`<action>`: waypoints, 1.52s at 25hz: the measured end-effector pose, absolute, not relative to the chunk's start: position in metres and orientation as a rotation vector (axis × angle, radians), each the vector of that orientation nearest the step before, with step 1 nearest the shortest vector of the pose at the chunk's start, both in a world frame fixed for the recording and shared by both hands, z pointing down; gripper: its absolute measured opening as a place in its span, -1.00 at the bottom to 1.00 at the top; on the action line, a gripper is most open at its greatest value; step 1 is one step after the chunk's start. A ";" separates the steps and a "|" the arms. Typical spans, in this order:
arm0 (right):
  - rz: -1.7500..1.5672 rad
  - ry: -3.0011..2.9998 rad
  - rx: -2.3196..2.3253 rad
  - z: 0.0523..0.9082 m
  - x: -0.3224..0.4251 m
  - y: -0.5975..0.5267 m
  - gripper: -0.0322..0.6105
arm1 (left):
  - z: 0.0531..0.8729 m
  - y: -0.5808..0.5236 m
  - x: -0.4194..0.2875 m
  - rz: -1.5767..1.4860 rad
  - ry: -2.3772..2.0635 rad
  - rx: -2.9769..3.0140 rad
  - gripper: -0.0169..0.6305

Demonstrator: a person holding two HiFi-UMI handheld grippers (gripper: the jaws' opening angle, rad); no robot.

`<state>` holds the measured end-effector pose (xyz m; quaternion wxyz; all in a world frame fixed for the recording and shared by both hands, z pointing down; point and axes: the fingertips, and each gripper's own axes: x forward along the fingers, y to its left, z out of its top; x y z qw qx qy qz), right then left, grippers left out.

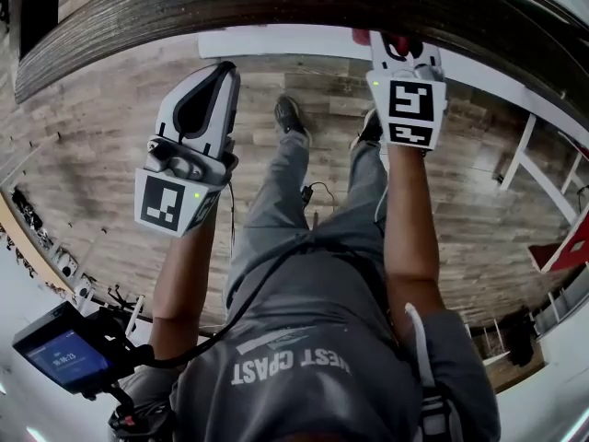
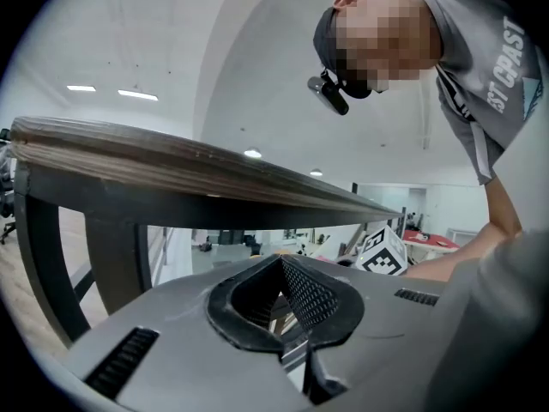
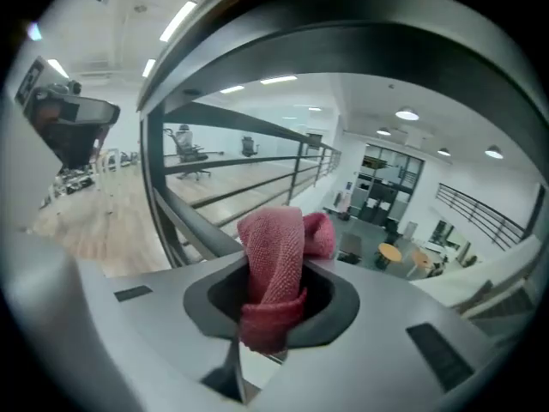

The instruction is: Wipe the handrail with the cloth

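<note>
The handrail [image 1: 276, 3] is a dark wooden bar that arcs across the top of the head view. My right gripper [image 1: 398, 46] is pushed up against its underside, shut on a red cloth [image 1: 394, 42] that peeks out at the rail. In the right gripper view the cloth [image 3: 273, 269] stands bunched between the jaws, with the handrail [image 3: 343, 45] curving close overhead. My left gripper [image 1: 219, 72] hangs just below the rail, further left, and holds nothing. In the left gripper view its jaws [image 2: 279, 303] are shut and the handrail [image 2: 171, 168] runs above them.
A dark post [image 2: 111, 260] holds up the rail at the left. Lower rails [image 3: 223, 166] run off along a wooden floor [image 1: 110, 155]. The person's legs and shoes [image 1: 290, 118] stand below. A small screen device [image 1: 64, 350] sits at the bottom left.
</note>
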<state>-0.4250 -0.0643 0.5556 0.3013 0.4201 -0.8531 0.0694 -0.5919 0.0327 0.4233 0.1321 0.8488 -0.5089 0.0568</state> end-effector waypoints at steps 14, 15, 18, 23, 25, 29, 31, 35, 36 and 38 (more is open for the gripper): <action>0.190 -2.323 0.973 0.557 -0.371 -0.079 -0.68 | 0.401 0.014 -0.474 0.185 -1.437 2.562 -0.93; 0.197 -2.319 0.996 0.560 -0.357 -0.084 -0.68 | 0.400 0.011 -0.474 0.172 -1.445 2.553 -0.93; 0.193 -2.237 1.116 0.568 -0.265 -0.107 -0.68 | 0.396 0.006 -0.467 0.190 -1.483 2.548 -0.93; 0.265 -1.963 1.439 0.575 -0.070 -0.137 -0.68 | 0.384 0.000 -0.439 0.137 -1.492 2.547 -0.93; 0.275 -1.887 1.491 0.581 -0.053 -0.144 -0.68 | 0.392 -0.001 -0.440 0.131 -1.480 2.542 -0.93; 0.229 -2.124 1.281 0.576 -0.166 -0.128 -0.68 | 0.399 0.000 -0.428 0.150 -1.420 2.540 -0.93; 0.188 -2.208 1.117 0.567 -0.214 -0.112 -0.68 | 0.386 -0.003 -0.405 0.161 -1.387 2.553 -0.93; 0.150 -2.224 1.118 0.563 -0.199 -0.110 -0.68 | 0.368 -0.006 -0.397 0.123 -1.386 2.595 -0.93; 0.145 -2.193 1.144 0.571 -0.182 -0.112 -0.68 | 0.376 -0.007 -0.405 0.124 -1.385 2.593 -0.93; 0.164 -2.096 1.245 0.586 -0.125 -0.119 -0.68 | 0.391 -0.009 -0.423 0.136 -1.386 2.578 -0.93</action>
